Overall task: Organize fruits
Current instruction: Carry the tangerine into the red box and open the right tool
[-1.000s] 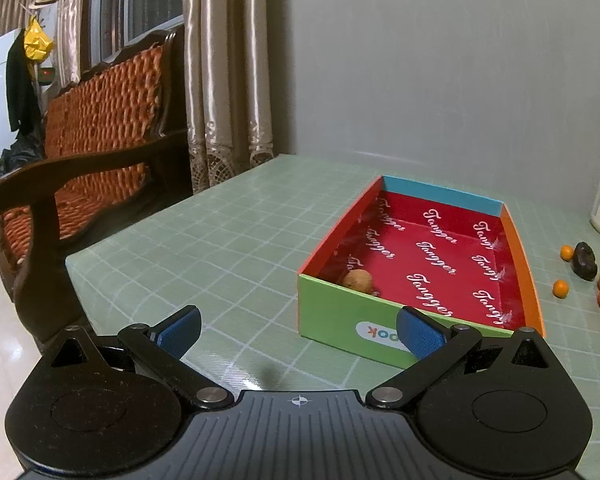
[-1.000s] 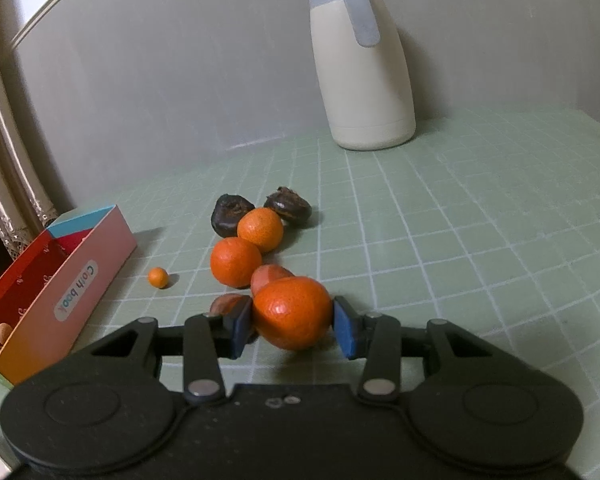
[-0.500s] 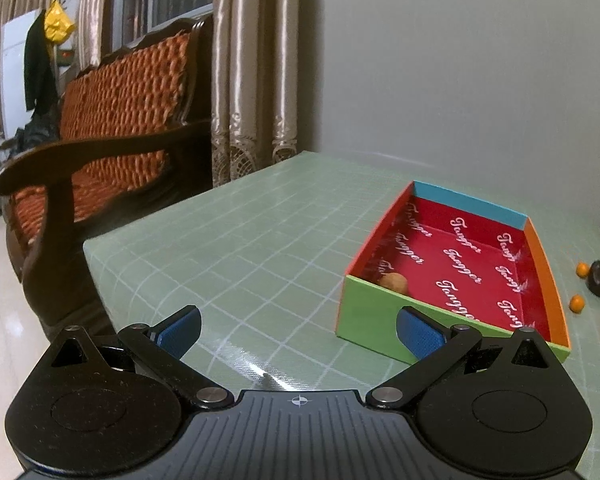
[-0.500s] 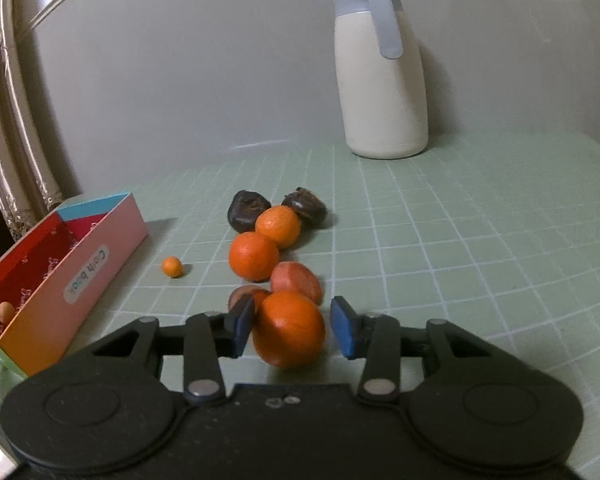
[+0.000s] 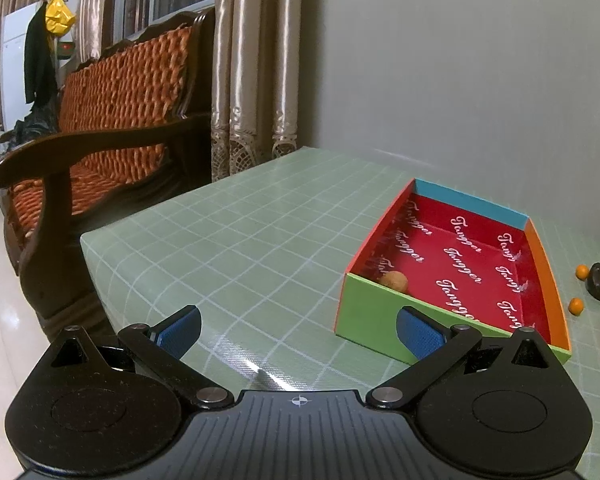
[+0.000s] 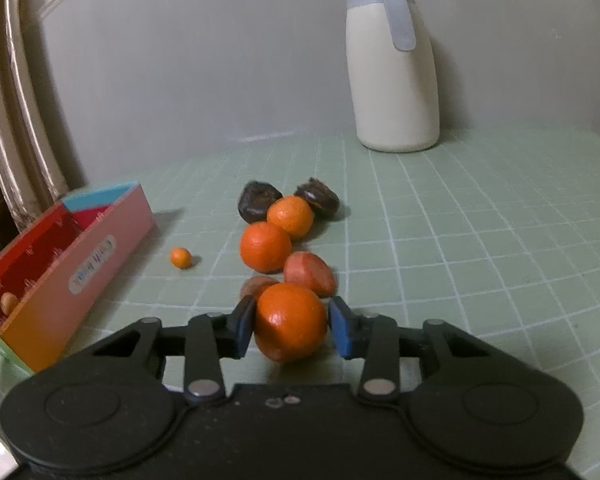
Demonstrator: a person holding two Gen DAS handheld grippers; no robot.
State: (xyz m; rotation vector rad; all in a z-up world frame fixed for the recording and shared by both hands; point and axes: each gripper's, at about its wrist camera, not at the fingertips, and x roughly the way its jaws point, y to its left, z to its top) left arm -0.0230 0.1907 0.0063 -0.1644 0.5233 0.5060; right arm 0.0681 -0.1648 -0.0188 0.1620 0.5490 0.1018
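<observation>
Closing on the nearest round orange mandarin (image 6: 290, 322), the right gripper (image 6: 292, 326) has the fruit between its blue-padded fingers (image 6: 244, 326); the left pad looks to touch the peel, the right pad shows a thin gap, so no firm grip yet. The mandarin sits on the green grid-patterned counter (image 6: 480, 240) at the near end of a fruit cluster: a reddish oval fruit (image 6: 310, 274) just behind it, two more orange mandarins (image 6: 265, 246) beyond, two dark wrinkled fruits (image 6: 258, 202) at the back, one tiny orange kumquat (image 6: 180, 257) apart to the left.

Judgement on the step: finish the squeeze gently (soft peel, bruises easily), keep the pads across the fruit's widest part, lift straight up so the reddish fruit behind is not nudged, then carry left to the multicoloured cardboard box (image 5: 540, 264).

The left gripper (image 5: 298, 330) hovers wide open, empty, near the box's green wall. A small brown nut-like item (image 5: 394, 281) lies in the box's near corner.

Writing: the red lining repeats "Tangger" in white script. The side label (image 6: 93, 266) is too blurred to read. A cream thermos jug (image 6: 396, 80) stands by the wall.
</observation>
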